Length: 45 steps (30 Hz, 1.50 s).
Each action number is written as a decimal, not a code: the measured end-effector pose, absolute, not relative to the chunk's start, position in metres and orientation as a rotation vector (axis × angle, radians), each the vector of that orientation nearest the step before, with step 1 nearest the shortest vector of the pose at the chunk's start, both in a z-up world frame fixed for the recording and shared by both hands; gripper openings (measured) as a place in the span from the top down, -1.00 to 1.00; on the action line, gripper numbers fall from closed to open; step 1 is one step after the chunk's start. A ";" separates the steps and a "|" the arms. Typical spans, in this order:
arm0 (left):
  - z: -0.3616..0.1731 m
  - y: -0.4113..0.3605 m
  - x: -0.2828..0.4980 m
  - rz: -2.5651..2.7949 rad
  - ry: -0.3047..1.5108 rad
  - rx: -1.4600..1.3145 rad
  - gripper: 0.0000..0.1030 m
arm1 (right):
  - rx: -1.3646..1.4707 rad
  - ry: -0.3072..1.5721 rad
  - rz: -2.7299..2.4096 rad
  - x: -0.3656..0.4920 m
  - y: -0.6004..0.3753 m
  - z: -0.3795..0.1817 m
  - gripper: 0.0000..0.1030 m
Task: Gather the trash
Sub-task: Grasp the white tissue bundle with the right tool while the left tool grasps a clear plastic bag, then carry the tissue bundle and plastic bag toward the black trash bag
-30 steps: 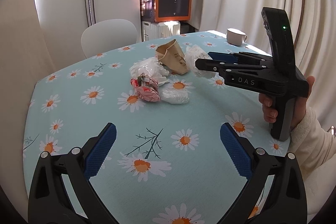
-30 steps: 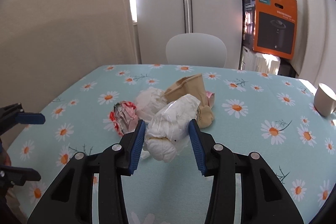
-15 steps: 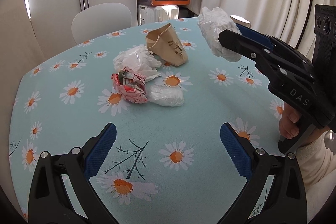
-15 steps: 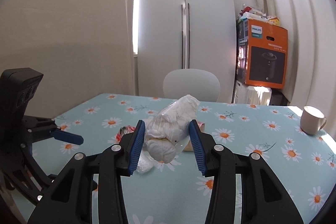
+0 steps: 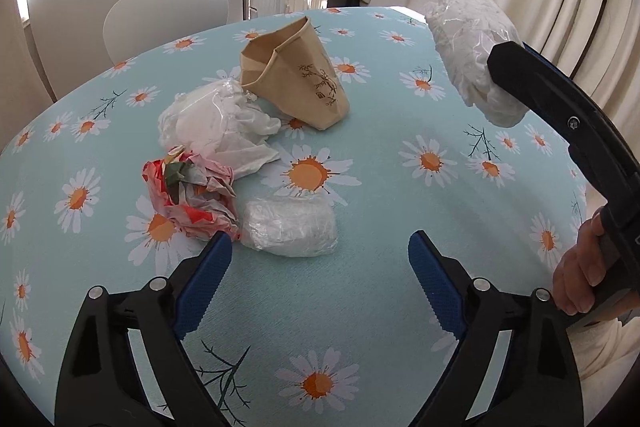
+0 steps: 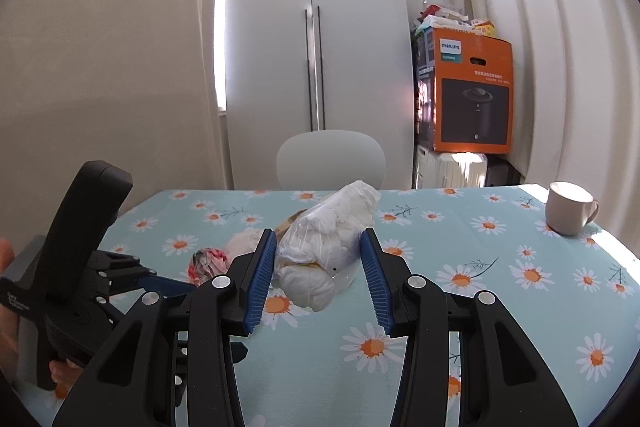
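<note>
The right tongs (image 6: 318, 275) grip a clear plastic bag stuffed with white crumpled tissue (image 6: 328, 239), its blue ribbed pads pressed against the bag's two sides. The bag hangs above the desk covered in a light blue daisy-print cloth (image 6: 460, 239), lifted clear of the other trash; in the left wrist view it shows at the upper right (image 5: 474, 55), sticking out past the black finger that holds it. A hand (image 5: 580, 271) wraps the right handle at that view's right edge.

The left tongs (image 5: 318, 263) have just been closing a little, yet they stand wide apart with nothing pressed between them. They point down at the desk, and a small flat packet wrapped in clear plastic film (image 5: 290, 227) lies on the cloth just beyond the fingertips, between the lines of the two pads and nearer the left one. Touching that packet's left side is a crumpled red, white and green paper wrapper (image 5: 186, 195), which sits just ahead of the left pad. Behind the wrapper lies a loose heap of crumpled white plastic and tissue (image 5: 218, 123), and behind that a tan paper bag with a bamboo print (image 5: 298, 87) rests on its side, mouth facing away.

A white mug (image 6: 570, 207) stands far off on the right of the desk, well apart from the trash.
</note>
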State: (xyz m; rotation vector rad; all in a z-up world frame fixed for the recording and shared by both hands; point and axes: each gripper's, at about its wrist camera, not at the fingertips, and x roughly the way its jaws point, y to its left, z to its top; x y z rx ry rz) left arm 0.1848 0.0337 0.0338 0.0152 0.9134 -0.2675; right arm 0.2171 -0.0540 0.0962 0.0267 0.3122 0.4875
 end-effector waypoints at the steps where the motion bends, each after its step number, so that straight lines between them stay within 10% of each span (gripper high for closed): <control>1: 0.032 0.033 0.188 -0.270 0.923 0.020 -0.62 | 0.034 0.313 0.476 0.218 -0.056 0.096 0.20; 7: 0.026 0.028 0.202 -0.234 0.954 0.049 -0.06 | 0.091 0.322 0.479 0.222 -0.066 0.096 0.20; 45: 0.092 -0.012 0.091 -0.425 0.506 0.055 -0.06 | 0.107 0.256 0.470 0.154 -0.134 0.113 0.19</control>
